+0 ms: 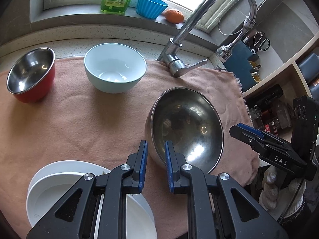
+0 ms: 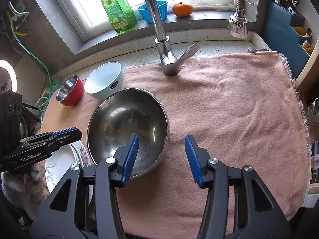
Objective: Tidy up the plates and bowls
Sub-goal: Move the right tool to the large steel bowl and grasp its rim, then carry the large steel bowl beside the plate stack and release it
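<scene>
Both jaws gaped empty, left gripper (image 1: 156, 166) straddling the steel bowl's (image 1: 186, 127) near rim above stacked plates (image 1: 59, 189); red bowl (image 1: 30, 75) and blue bowl (image 1: 114, 67) sat beyond, unnested, right gripper (image 2: 161, 157) hovering beside.

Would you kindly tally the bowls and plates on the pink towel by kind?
Steel bowl: 1
Red bowl: 1
Pale blue bowl: 1
White plates, stacked: at least 2; one more has a floral rim
Total: at least 5

Counter (image 2: 209, 46) w/ pink towel (image 2: 229, 109); bowls, plates.
</scene>
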